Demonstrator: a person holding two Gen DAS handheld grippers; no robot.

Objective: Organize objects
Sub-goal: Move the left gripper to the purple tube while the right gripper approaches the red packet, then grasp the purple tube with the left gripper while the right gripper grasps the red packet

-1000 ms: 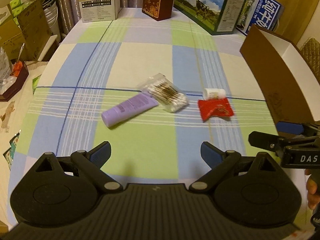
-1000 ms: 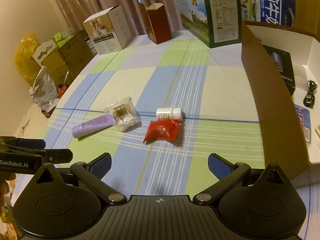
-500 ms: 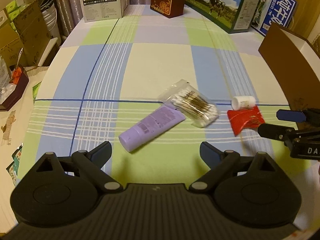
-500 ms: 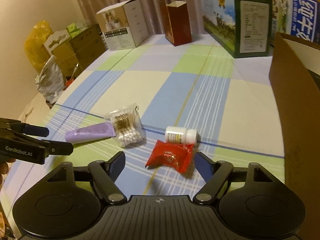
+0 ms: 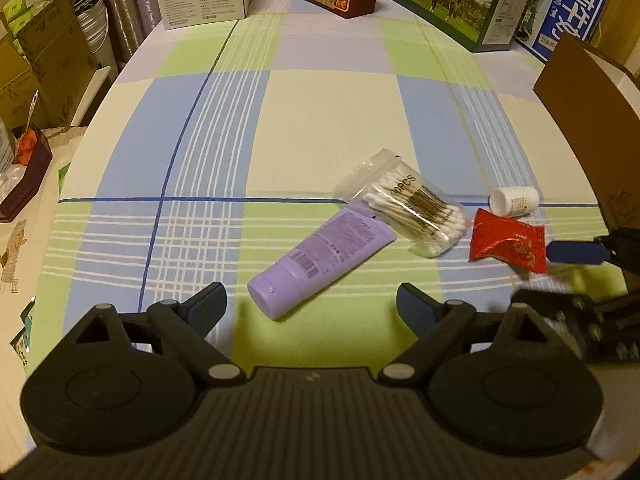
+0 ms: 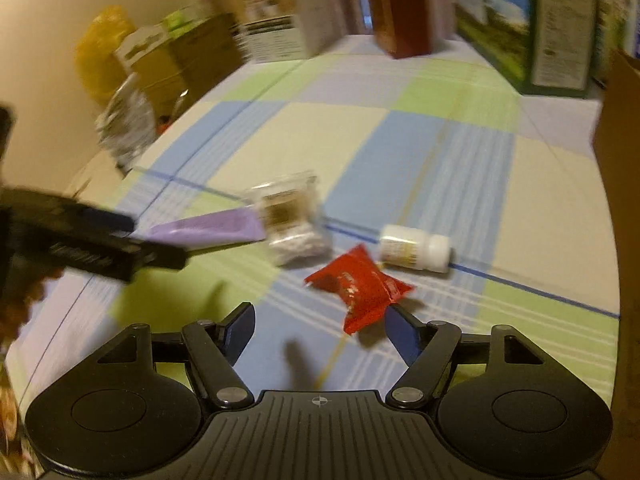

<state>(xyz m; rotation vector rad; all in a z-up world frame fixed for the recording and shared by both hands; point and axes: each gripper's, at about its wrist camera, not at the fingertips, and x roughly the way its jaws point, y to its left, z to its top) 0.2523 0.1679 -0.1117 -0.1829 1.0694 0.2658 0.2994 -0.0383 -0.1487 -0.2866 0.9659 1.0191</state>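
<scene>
We're coming in on both sides now: left gripper [image 5: 311,307] hangs just short of the purple tube [image 5: 320,260], jaws wide apart w/ nothing between them, cap end of the tube nearest us. Right gripper [image 6: 320,330] is low over the red packet [image 6: 359,286]; its jaws have just been closing in, but they're not on it yet, the packet's near corner sits by the right finger, pads not pressing as far as we can tell thru the blur. To do this well, we reckon: centre the packet between the fingers before squeezing, take it across its puffy middle, not the thin crimped edge, and go gently, it'll likely slip or crumple. Same for the tube: straddle the body, not the cap. Count on the checked tablecloth [image 5: 328,120]: 1 purple tube, 1 bag of cotton swabs [image 5: 408,208] touching the tube's flat end, 1 red packet, 1 small white bottle [image 5: 515,200] on its side just beside the packet. The brown box [image 5: 580,92] stands at the right, prob. where they go.
</scene>
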